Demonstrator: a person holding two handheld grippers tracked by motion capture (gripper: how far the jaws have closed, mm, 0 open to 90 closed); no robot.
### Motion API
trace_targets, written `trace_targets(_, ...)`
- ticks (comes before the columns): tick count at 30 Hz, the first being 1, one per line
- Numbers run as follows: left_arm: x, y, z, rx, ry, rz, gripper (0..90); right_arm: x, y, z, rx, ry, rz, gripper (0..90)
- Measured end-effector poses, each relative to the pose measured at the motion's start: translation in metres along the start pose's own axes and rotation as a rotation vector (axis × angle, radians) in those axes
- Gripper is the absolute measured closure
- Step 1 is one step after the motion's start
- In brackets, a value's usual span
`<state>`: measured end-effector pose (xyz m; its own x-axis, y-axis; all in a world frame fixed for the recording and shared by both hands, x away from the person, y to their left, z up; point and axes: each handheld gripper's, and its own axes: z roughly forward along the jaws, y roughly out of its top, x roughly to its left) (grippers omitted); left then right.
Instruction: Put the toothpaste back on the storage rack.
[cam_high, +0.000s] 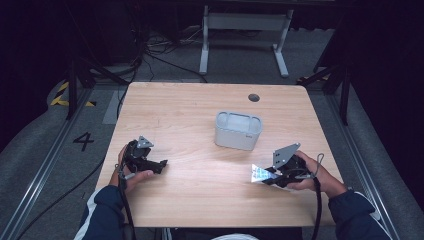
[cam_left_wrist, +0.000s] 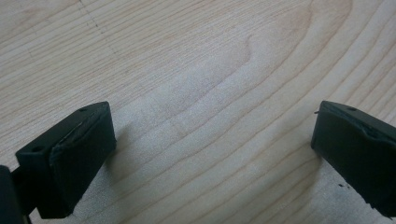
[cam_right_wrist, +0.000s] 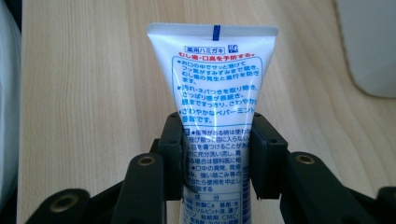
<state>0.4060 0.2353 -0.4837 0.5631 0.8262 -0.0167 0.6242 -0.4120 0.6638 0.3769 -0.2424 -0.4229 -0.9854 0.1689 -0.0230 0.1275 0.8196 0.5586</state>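
A white toothpaste tube with blue and red print stands clamped between the jaws of my right gripper, its crimped end pointing away from me. From above, that tube sticks out leftward from the right gripper just over the table's near right part. A grey open-topped container stands at the middle of the table, up and left of the tube. My left gripper rests low at the near left, open, with bare wood between its jaws.
The wooden table has a dark round hole near its far edge. A white desk frame and cables lie on the floor beyond. Metal rails run along both sides of the table.
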Motion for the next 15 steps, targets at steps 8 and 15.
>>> trace_targets(8, 0.0, -0.001, -0.001, 0.002, 0.002, 0.004, 0.2, -0.003, -0.004, -0.008, -0.079, -0.05, 0.031, 65.0)
trace_targets(15, 0.0, -0.001, -0.001, 0.003, 0.003, 0.011, 0.2, -0.003, -0.008, -0.017, -0.152, -0.09, 0.08, 65.1)
